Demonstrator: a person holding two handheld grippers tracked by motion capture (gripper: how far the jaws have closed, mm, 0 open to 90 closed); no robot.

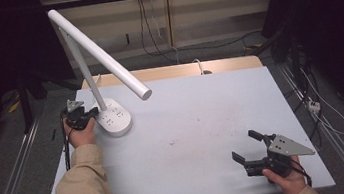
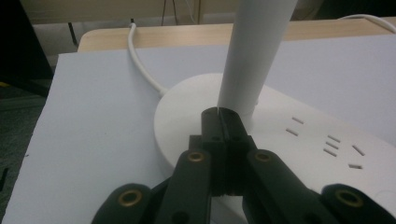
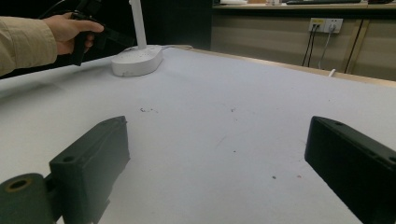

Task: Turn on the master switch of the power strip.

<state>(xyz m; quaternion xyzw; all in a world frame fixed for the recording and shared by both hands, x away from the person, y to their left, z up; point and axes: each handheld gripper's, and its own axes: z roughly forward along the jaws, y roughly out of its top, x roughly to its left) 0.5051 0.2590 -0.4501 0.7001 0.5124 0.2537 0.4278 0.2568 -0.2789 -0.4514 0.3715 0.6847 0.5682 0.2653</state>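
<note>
Left gripper (image 1: 92, 112): jaws pressed together, nothing between them; tips at the foot of the lamp post, over the lamp base. In the left gripper view (image 2: 219, 122) the closed tips meet just in front of the post; whether they touch it cannot be told.
Left hand (image 1: 81, 133): near the table's left edge, toward the far left corner; wrapped round the gripper body from below, forearm in a tan sleeve (image 1: 82, 189) running up from the near edge, gripper pointing right toward the lamp.
Right gripper (image 1: 245, 146): jaws spread wide, nothing between them; low over the table near the near right corner, pointing left and away across the table. In the right gripper view (image 3: 219, 158) bare table lies between the two jaws.
Right hand (image 1: 286, 175): at the near edge by the right corner, gripping the gripper body from behind; grey plate on top.
Lamp (image 1: 99, 61): white desk lamp near the far left corner; round base (image 1: 117, 118) flat on the table, with sockets on top; post upright, head sloping down to the right over the table.
Lamp cord (image 2: 142, 65): white, runs from the base toward the far edge.
Table (image 1: 189, 125): white top, a few small dark marks near the middle.
</note>
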